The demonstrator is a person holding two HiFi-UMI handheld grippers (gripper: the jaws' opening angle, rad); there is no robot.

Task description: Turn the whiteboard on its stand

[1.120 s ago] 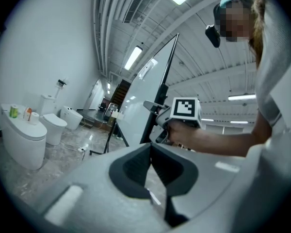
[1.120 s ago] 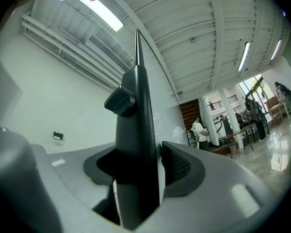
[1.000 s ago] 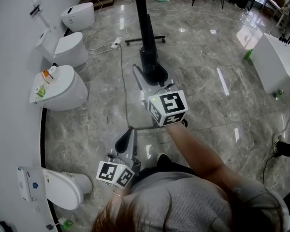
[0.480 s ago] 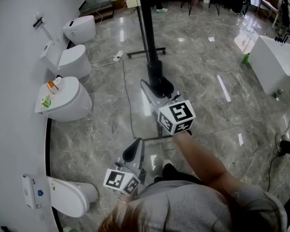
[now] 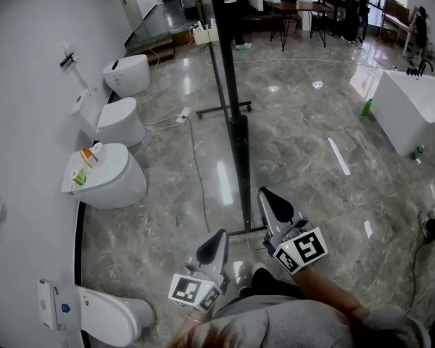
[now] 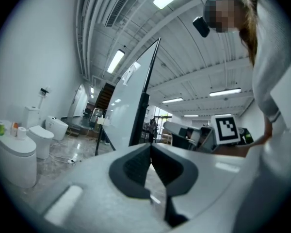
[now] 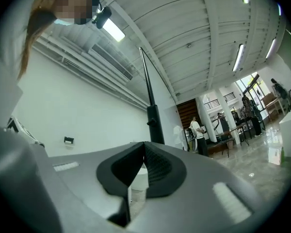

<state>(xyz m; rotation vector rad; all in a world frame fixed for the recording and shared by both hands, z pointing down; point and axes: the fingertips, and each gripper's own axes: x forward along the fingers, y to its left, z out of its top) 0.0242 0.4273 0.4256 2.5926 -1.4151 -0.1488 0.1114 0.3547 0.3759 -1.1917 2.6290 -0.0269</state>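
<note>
The whiteboard (image 5: 227,64) stands on a black-posted stand (image 5: 238,147) and shows edge-on as a thin dark line in the head view. In the left gripper view its white face (image 6: 126,106) stands ahead, a little to the left. My right gripper (image 5: 267,193) hangs just right of the stand's foot, clear of the post. Its jaws have just been closing and are now shut with nothing between them (image 7: 143,144). My left gripper (image 5: 219,235) is lower left of the post, also shut and empty (image 6: 150,146). The post (image 7: 153,123) rises just beyond the right gripper's tips.
Several white toilets (image 5: 107,178) line the wall at left. A cable (image 5: 196,158) runs across the marble floor beside the stand's far foot (image 5: 222,109). A white tub (image 5: 412,107) and a green bottle (image 5: 366,107) stand at right. Tables and chairs (image 5: 297,13) are far back.
My right gripper has drawn back from the stand's post toward my body and its jaws have gone from open to shut. The left gripper has shifted slightly up and forward.
</note>
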